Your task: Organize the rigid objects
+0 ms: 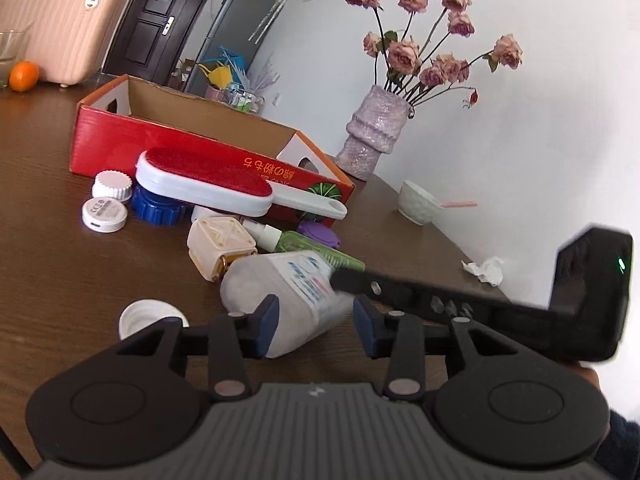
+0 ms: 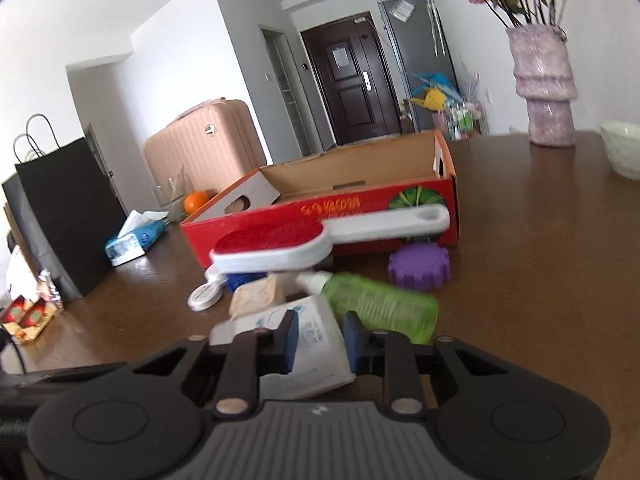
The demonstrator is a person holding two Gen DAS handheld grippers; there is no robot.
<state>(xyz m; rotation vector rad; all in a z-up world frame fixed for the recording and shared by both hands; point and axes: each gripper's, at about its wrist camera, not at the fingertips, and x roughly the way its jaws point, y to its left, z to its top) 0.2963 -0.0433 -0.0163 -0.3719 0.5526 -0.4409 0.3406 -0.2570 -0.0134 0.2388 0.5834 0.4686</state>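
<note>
A translucent white bottle (image 1: 288, 292) lies on its side on the brown table (image 1: 60, 280). My left gripper (image 1: 314, 322) is open with its blue pads either side of the bottle's end. My right gripper (image 2: 318, 340) is also open around the same bottle (image 2: 316, 344), and its finger reaches the bottle's label in the left wrist view (image 1: 360, 280). A red lint brush (image 1: 224, 188) rests on a blue cap (image 1: 156, 206) in front of the red cardboard box (image 1: 132, 136). A green spray bottle (image 2: 376, 300), a beige cube (image 1: 220, 248) and a purple cap (image 2: 420, 266) lie close by.
A white lid (image 1: 150, 316), a white round case (image 1: 104, 214) and a white ribbed cap (image 1: 112, 186) lie at the left. A vase of dried roses (image 1: 372, 136), a white bowl (image 1: 418, 202) and a crumpled tissue (image 1: 486, 270) stand at the right. An orange (image 1: 24, 76) and a pink suitcase (image 1: 60, 20) are at the far left.
</note>
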